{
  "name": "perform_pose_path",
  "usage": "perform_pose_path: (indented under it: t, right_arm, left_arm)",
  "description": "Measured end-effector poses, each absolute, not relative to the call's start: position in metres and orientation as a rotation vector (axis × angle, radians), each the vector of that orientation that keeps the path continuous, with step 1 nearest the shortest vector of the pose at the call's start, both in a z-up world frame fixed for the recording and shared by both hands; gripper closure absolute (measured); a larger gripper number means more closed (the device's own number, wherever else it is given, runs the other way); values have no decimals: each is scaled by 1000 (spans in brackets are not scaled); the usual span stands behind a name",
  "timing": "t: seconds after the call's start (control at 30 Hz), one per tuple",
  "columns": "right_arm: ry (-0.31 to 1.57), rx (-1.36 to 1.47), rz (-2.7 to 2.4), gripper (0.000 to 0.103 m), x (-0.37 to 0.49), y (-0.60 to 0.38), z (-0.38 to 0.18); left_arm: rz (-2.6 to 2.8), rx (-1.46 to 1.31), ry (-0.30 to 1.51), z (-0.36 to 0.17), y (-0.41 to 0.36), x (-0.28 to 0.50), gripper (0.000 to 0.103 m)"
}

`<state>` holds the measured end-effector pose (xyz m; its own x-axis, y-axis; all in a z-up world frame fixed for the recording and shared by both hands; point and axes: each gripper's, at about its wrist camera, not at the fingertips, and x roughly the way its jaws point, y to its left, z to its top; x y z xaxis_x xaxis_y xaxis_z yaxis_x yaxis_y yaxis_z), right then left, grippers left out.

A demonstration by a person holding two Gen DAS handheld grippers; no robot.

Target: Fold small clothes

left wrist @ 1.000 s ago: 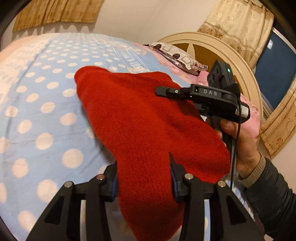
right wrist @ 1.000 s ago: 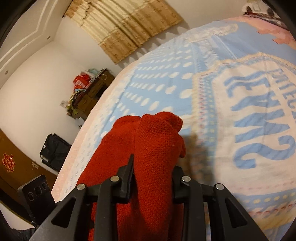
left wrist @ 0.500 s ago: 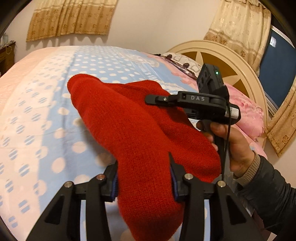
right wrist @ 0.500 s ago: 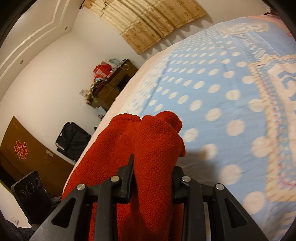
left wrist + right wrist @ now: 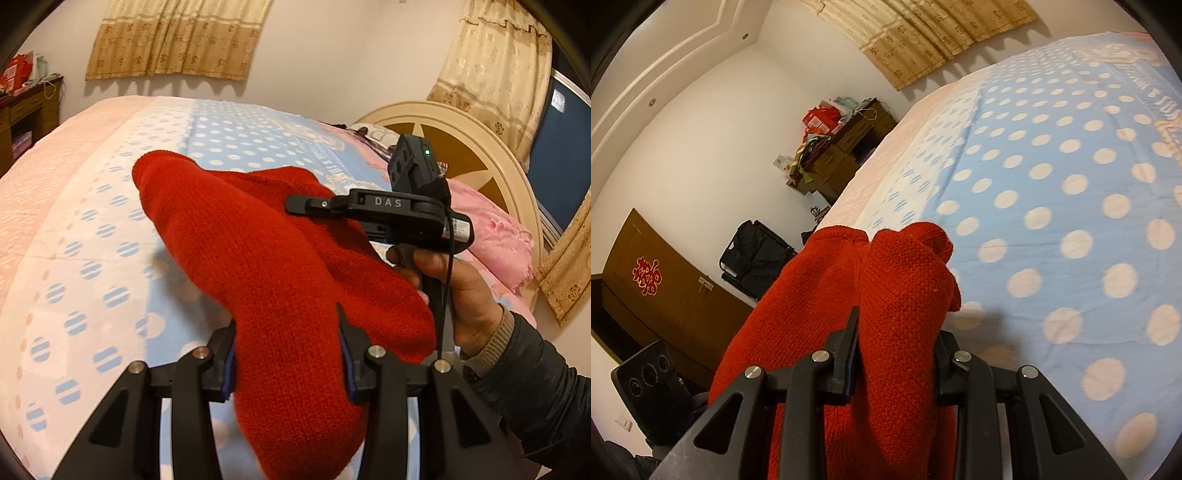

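A red knitted garment (image 5: 266,258) hangs between both grippers, lifted above the bed. My left gripper (image 5: 288,354) is shut on one end of it. My right gripper (image 5: 895,354) is shut on the other end (image 5: 897,295). In the left wrist view the right gripper (image 5: 373,210) shows side-on at the garment's far right edge, held by a hand (image 5: 461,291). The garment's lower part droops below the left fingers.
The bed has a blue cover with pale dots (image 5: 1071,206) and a pink and white border (image 5: 44,177). A round headboard (image 5: 476,155) and pink pillow (image 5: 495,236) lie right. A dark dresser (image 5: 842,155), black bag (image 5: 757,254) and brown cabinet (image 5: 665,295) stand beyond the bed.
Both grippers have lifted and swung with the garment toward the foot of the bed; the lettered part of the cover has left the right wrist view. The grips have not changed.
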<state>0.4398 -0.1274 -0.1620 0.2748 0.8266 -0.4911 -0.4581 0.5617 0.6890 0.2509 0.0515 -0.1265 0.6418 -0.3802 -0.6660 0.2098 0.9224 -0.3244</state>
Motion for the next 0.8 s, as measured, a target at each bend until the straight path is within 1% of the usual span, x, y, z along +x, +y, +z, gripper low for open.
perform_pose_path:
  t: [0.43, 0.8]
  right_arm:
    - [960, 400, 968, 73, 420, -68, -158]
    - [981, 317, 1033, 73, 398, -5, -155]
  left_arm:
    - [-272, -261, 787, -129, 80, 217, 59]
    - [-202, -337, 768, -139, 120, 191, 59]
